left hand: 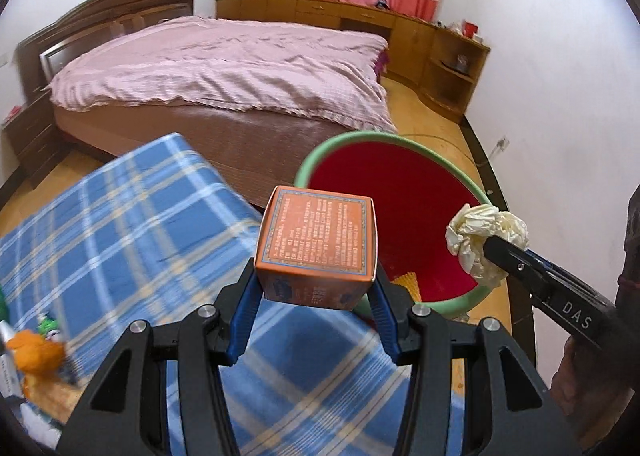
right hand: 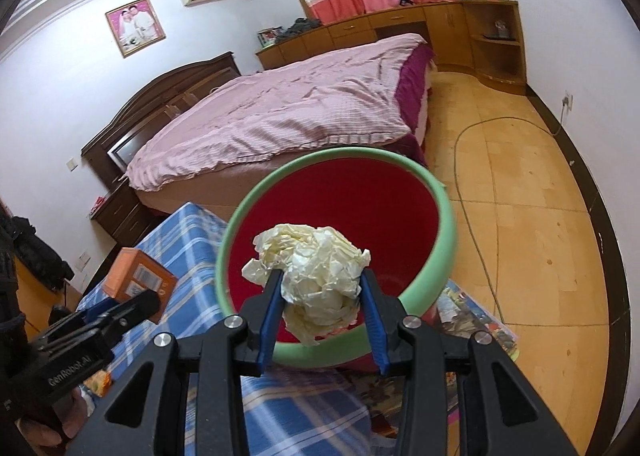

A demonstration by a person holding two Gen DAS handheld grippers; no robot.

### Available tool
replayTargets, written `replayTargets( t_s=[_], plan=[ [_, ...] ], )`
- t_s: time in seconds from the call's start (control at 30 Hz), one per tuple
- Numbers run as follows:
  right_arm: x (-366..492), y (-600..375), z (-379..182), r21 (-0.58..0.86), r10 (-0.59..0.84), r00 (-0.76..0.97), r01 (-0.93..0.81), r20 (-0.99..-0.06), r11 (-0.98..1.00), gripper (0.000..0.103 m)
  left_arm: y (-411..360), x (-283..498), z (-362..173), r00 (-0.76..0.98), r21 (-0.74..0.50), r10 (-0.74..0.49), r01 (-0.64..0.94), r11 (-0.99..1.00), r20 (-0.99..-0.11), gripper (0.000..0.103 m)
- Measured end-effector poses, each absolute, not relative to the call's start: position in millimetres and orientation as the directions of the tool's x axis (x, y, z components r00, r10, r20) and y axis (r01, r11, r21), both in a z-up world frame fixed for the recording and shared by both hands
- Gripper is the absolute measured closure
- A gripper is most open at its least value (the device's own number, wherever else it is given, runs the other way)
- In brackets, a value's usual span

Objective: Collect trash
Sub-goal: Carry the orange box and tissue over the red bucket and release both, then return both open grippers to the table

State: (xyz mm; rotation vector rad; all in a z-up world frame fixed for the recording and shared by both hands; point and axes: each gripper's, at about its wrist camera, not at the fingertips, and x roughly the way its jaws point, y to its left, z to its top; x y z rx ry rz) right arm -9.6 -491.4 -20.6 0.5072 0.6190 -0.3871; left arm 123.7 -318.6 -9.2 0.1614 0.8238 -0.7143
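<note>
Just beyond both grippers gapes the bin: the right gripper, clamping a paper ball, hangs over its near rim; the left gripper, gripping an orange box, sits at its left edge.

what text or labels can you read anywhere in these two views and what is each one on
"DAS": white letters on the black body of the right gripper, seen in the left wrist view.
"GenRobot.AI": white letters on the black body of the left gripper, seen in the right wrist view.
Orange cardboard box: dense printed lines and a barcode, too small to read.
Nothing else is legible.
</note>
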Motion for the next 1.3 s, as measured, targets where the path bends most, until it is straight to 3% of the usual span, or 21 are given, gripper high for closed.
replayTargets(
  t_s=[0.4,0.6,1.3],
  plan=[
    [-3,-515,-36,0.338,-0.198,0.74,0.506,-0.643,0.794,0.059,-361,132,-24,0.425,-0.125,-0.52,0.673,0.729,-0.741,0.048],
    [-4,-517,-35,0.354,-0.191,0.751,0.499,-0.632,0.791,0.049,-361,133,-21,0.434,-0.128,-0.522,0.667,0.734,-0.735,0.045],
    [-24,-459,5,0.374,-0.162,0.8,0.436,-0.577,0.819,0.038,-278,105,21,0.498,-0.15,-0.516,0.602,0.784,-0.697,0.045]
  ],
)
